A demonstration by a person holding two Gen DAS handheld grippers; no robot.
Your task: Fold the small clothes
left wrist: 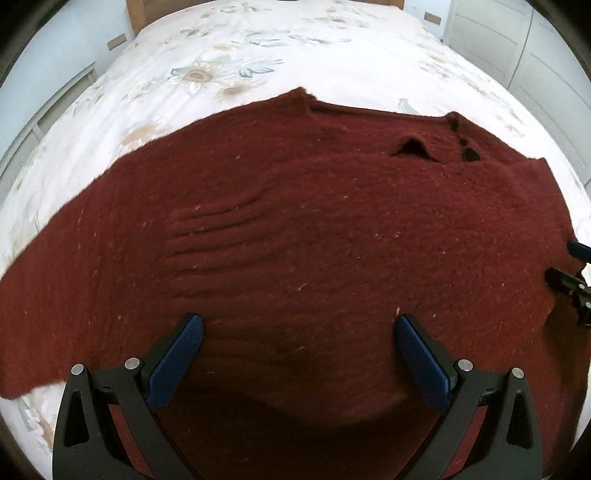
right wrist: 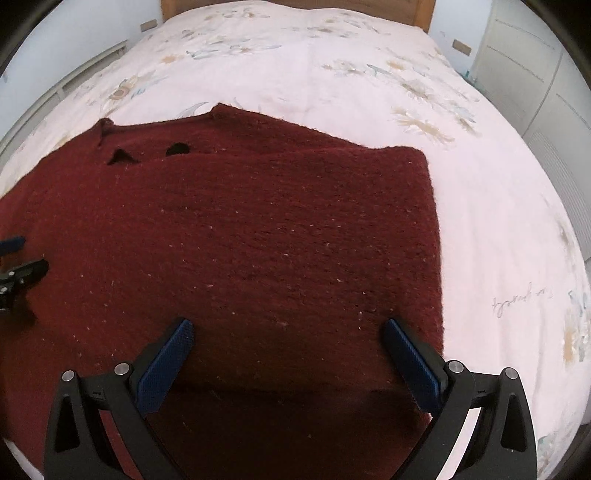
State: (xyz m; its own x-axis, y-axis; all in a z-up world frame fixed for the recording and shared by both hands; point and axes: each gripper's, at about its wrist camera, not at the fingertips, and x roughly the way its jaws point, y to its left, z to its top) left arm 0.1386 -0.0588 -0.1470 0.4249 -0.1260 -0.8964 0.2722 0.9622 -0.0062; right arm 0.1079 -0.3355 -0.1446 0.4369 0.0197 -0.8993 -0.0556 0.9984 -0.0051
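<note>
A dark red knitted sweater (left wrist: 295,229) lies spread on the bed, neck opening toward the headboard; it also shows in the right wrist view (right wrist: 258,229). Its right side is folded in, leaving a straight edge (right wrist: 434,240), and its left sleeve stretches out to the left (left wrist: 55,277). My left gripper (left wrist: 299,325) is open and empty, hovering over the sweater's lower left part. My right gripper (right wrist: 288,328) is open and empty over the lower right part. Each gripper shows at the edge of the other's view: the right one (left wrist: 569,280) and the left one (right wrist: 22,269).
The bed is covered by a white bedspread with a pale flower print (left wrist: 258,62), with bare cover to the right of the sweater (right wrist: 498,221). A wooden headboard (right wrist: 295,5) is at the far end. White cabinets (right wrist: 535,66) stand at the right.
</note>
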